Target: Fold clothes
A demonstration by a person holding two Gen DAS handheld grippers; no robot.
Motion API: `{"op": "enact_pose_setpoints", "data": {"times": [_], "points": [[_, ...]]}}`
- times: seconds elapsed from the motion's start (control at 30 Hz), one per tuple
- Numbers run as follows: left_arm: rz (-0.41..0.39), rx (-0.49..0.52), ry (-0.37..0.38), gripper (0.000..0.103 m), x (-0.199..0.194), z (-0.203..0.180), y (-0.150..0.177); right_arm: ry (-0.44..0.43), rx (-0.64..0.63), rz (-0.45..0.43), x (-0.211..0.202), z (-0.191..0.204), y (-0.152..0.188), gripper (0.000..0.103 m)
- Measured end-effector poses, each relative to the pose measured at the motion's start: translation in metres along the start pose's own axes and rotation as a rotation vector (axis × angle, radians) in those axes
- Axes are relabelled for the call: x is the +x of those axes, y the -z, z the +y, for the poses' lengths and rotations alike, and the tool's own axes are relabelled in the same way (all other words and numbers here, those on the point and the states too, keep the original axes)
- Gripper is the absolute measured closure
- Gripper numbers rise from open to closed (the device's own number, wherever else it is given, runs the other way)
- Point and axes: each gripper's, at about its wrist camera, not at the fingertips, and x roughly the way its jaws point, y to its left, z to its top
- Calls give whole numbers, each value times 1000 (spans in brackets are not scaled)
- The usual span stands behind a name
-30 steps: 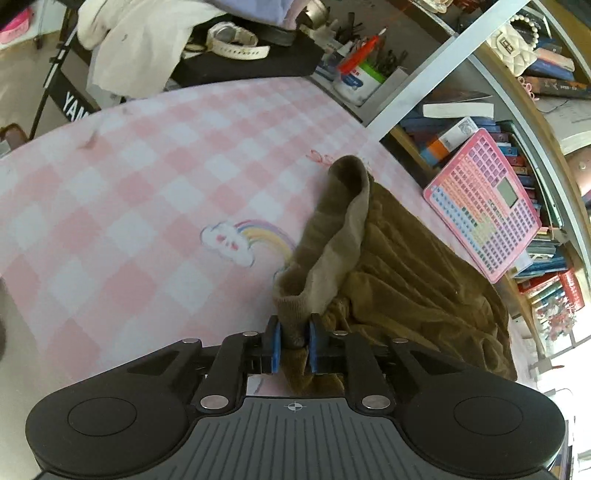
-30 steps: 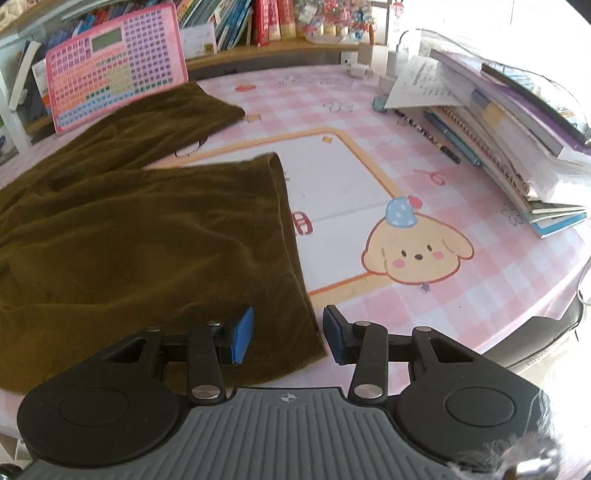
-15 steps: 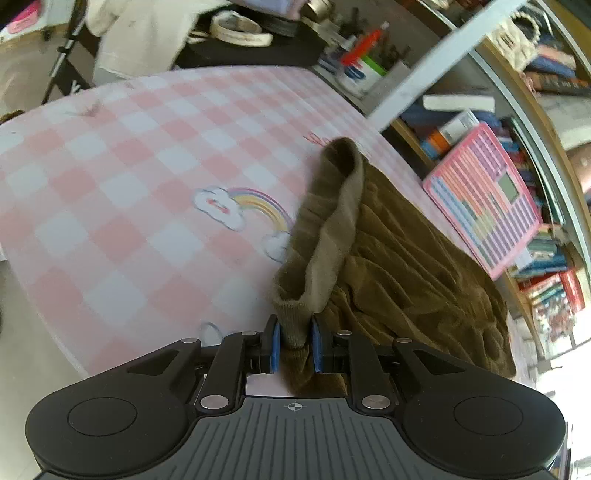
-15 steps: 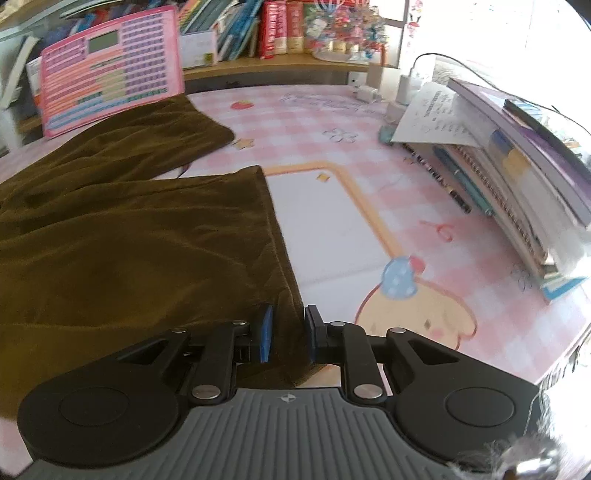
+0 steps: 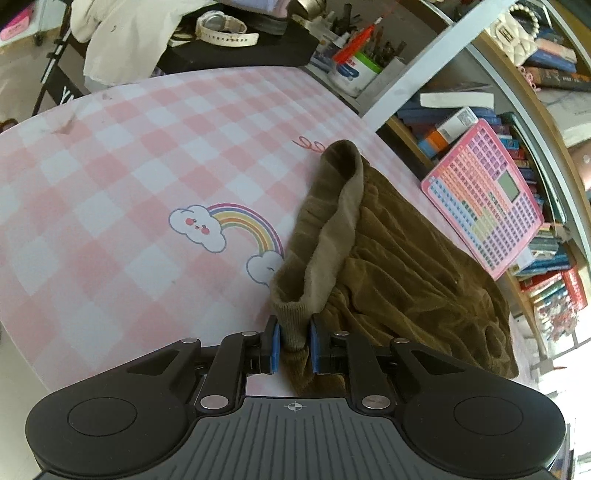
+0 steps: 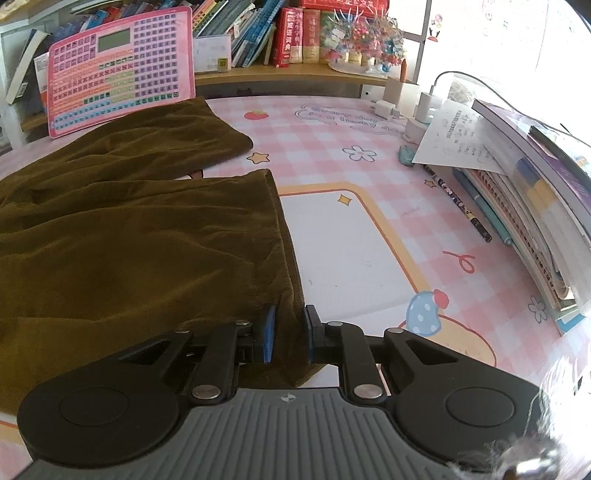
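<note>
Pink checkered mat (image 5: 110, 177) bears brown trousers (image 6: 129, 240), pinched between both grippers' fingers (image 5: 274, 341).

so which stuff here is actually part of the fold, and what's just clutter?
In play:
brown trousers
left gripper, shut on the waistband
right gripper, shut on the leg hem

Clutter:
pink keyboard toy
book stack
pens
chargers
wristwatch

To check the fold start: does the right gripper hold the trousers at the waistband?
No, the right gripper pinches a leg hem corner of the brown trousers.
</note>
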Motion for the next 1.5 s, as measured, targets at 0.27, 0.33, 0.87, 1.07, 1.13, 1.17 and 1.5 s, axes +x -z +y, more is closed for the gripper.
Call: {"op": "enact_pose_setpoints", "data": {"times": [0.27,0.33,0.87,1.07,1.13,1.17,1.5], "points": [[12,95,3,66,-18,-8,0,-19,38,-23,-17,0,5,61],[0,141,6,53,-27,-14,0,-23,48,-31,-22,1,6,57],[-2,614,-24,23,-56,-64,34,4,101,-57,-95,35,48,25],[19,664,8,18,-61,-61,41,22,104,-44,-115,47,65,25],[31,670,10,18,-61,-58,43,33,106,-40,-120,48,68,25],[37,671,10,18,-61,-56,45,38,107,-38,-123,49,70,25],[101,713,39,18,-65,-54,65,39,84,-42,-137,65,71,22]]}}
